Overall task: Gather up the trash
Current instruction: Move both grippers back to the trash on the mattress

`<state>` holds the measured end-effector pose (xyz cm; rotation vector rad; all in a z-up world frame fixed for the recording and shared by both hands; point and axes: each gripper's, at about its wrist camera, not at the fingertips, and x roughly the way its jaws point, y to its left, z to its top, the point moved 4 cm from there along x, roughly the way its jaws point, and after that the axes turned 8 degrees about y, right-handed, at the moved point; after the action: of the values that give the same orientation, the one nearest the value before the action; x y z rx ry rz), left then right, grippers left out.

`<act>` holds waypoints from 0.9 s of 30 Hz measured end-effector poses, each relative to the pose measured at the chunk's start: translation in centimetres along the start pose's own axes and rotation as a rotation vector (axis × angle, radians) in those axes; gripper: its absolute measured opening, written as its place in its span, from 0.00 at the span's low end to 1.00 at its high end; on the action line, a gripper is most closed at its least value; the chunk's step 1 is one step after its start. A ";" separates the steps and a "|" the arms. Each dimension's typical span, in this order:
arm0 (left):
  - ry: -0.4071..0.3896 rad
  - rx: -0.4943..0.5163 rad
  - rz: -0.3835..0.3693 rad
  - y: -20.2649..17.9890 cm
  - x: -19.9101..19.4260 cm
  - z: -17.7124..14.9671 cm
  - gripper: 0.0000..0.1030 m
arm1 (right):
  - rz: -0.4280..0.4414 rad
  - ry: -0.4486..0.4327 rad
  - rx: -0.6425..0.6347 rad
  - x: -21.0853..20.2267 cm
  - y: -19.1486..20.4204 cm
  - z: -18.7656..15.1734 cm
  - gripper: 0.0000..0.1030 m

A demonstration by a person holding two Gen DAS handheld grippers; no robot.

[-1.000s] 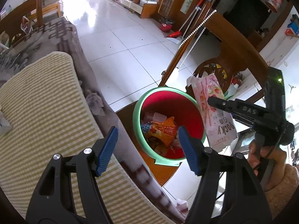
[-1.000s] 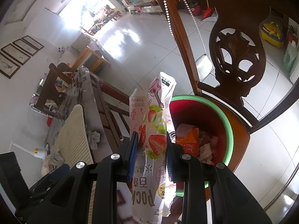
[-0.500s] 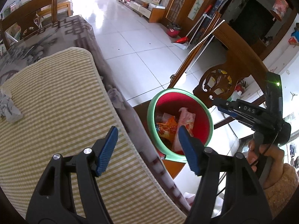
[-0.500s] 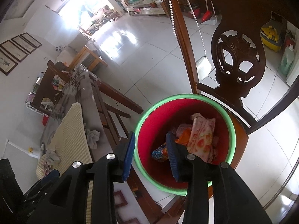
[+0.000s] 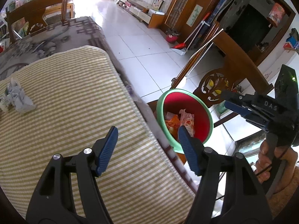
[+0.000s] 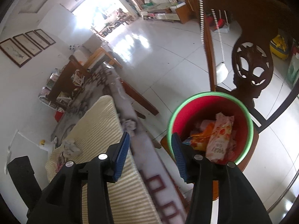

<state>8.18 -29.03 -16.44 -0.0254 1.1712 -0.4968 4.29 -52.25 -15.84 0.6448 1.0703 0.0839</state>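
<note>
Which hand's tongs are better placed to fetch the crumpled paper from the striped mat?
Probably left: the left tongs hang open over the striped mat holding the crumpled paper; the right tongs, opening, are empty beside the bin.

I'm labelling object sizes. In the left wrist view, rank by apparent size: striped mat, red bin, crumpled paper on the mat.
1. striped mat
2. red bin
3. crumpled paper
The mat's nearness to the camera exaggerates its lead.

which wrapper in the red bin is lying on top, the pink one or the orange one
The pink strawberry-print snack wrapper lies on top, slanted across the red bin with the green rim. The orange wrapper is partly tucked beneath it.
</note>
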 end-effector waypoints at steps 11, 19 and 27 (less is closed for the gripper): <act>-0.014 -0.131 0.021 11.3 -4.2 -4.6 0.62 | 0.027 0.098 -0.078 4.7 10.2 -5.6 0.49; -0.066 -0.272 0.208 25.7 -8.8 -6.6 0.62 | 0.183 0.217 -0.160 8.5 20.1 -10.4 0.51; -0.027 -0.399 0.425 40.8 -10.5 -5.9 0.62 | 0.198 0.272 -0.216 10.6 25.3 -14.3 0.54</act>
<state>14.60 12.78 -20.76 -0.1236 1.1932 0.1155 3.66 -21.38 -15.33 0.5508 1.2354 0.4638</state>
